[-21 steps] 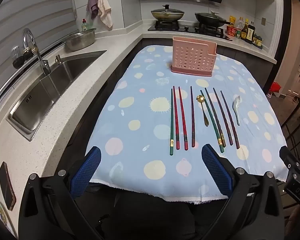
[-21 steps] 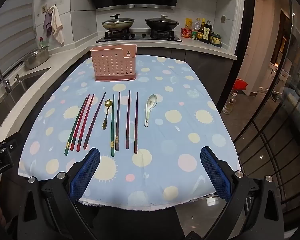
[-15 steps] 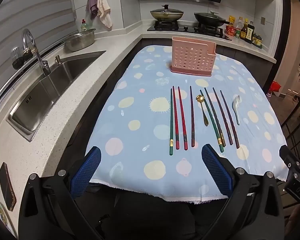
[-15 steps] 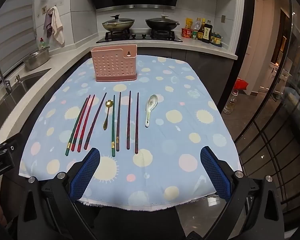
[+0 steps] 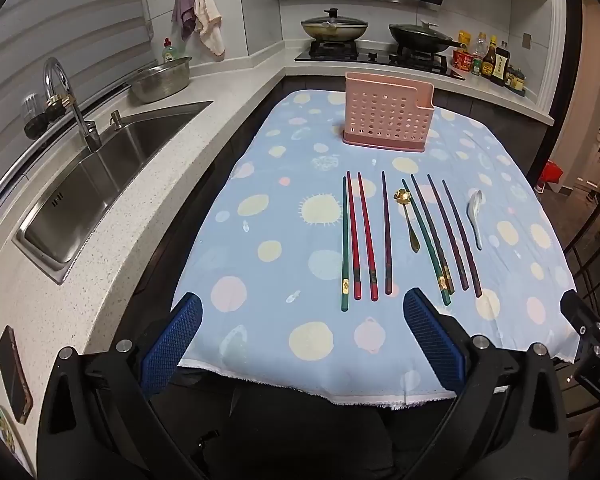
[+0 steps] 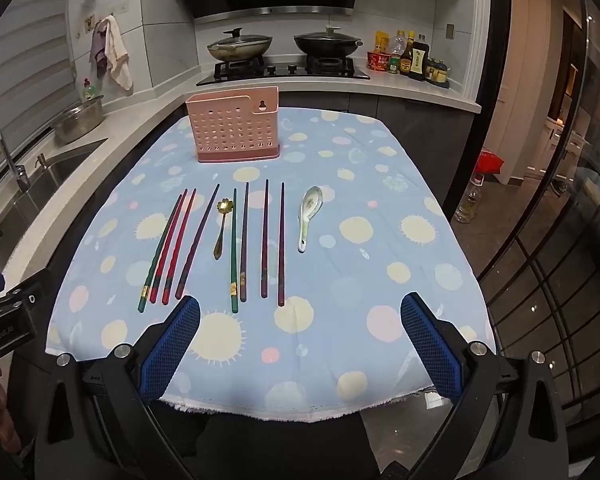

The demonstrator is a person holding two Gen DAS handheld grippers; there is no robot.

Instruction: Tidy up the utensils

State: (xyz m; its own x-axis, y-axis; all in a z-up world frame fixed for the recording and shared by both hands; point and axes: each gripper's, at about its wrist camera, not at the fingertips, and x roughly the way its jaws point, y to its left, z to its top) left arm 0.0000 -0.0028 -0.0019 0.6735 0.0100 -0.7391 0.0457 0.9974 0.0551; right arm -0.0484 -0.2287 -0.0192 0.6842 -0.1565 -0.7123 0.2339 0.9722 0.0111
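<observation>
Your left gripper hangs over the near edge of the surface with its jaws wide apart and nothing between them. Your right gripper sits likewise at the near edge, jaws spread and empty.

Just beyond both, the spotted blue tablecloth carries the utensils in a row, laid lengthwise away from you. From the left: a green chopstick, a pair of red chopsticks close beside it, then a dark chopstick angled slightly. Next lies a gold spoon with a flower-shaped bowl, its handle toward you. Touching or just beside it is a second green chopstick, then three more dark chopsticks roughly parallel. A white ceramic spoon lies at the right end, apart from the rest, bowl pointing away.

Farther on, the pink perforated holder stands upright near the far edge of the cloth, well apart from the utensils.

Beyond it, two lidded pans rest on the stove. The sink lies along the left.
</observation>
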